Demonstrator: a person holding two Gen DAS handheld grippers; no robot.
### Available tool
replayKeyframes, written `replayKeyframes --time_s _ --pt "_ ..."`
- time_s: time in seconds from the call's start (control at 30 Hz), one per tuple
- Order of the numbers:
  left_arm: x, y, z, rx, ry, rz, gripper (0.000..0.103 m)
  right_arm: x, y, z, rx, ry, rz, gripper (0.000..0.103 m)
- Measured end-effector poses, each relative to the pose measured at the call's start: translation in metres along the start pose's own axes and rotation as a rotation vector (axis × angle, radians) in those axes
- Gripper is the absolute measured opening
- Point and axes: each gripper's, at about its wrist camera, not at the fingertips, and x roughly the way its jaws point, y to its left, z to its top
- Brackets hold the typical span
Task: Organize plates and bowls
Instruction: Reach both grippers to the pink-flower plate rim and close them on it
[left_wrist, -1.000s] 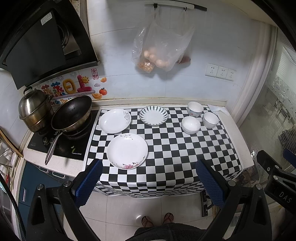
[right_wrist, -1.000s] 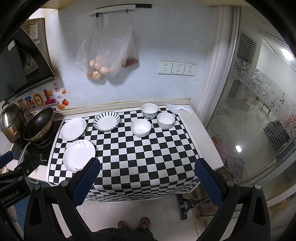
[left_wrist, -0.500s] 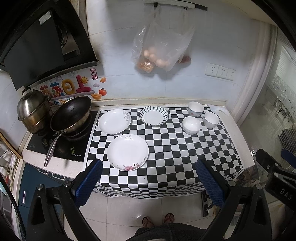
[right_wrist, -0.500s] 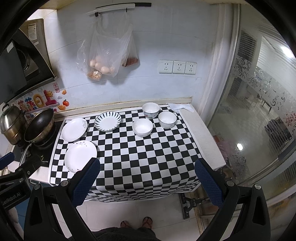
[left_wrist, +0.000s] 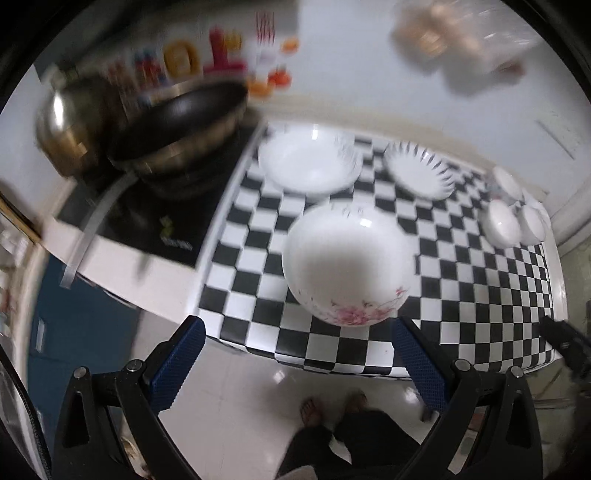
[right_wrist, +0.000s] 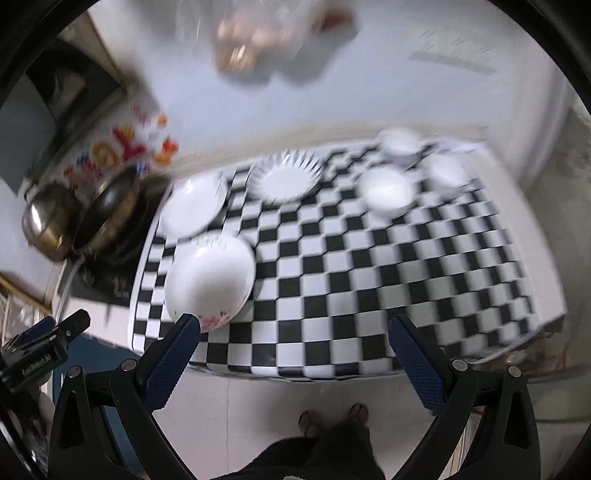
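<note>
Jaws wide, both now nearer flowered plate (left_wrist: 349, 264).

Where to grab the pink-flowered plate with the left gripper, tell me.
Take the pink-flowered plate by its near rim, at the flower print, coming in low from the counter's front edge. It lies flat on the checkered cloth, so only the raised rim offers a pinch. The left gripper is open and faces that edge.

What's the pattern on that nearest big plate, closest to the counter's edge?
The nearest plate is plain white with a spray of pink flowers on its near rim, clearest in the left wrist view.
</note>
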Motion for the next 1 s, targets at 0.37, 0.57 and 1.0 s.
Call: replayKeyframes --time_s 0.37,0.57,1.0 --pt "0.145 0.032 0.043 -0.078 0.239 -0.106 0.071 0.207 0.021 0.052 -0.008 0.315 0.117 0.085" --pt "0.199 0.027 0.060 -0.049 0.338 -0.106 0.046 0.280 0.023 0.079 -0.007 0.446 0.184 0.062" --pt "0.203 0.017 0.054 -0.046 0.381 -0.081 0.036 0.306 0.039 0.085 -0.092 0.544 0.237 0.013"
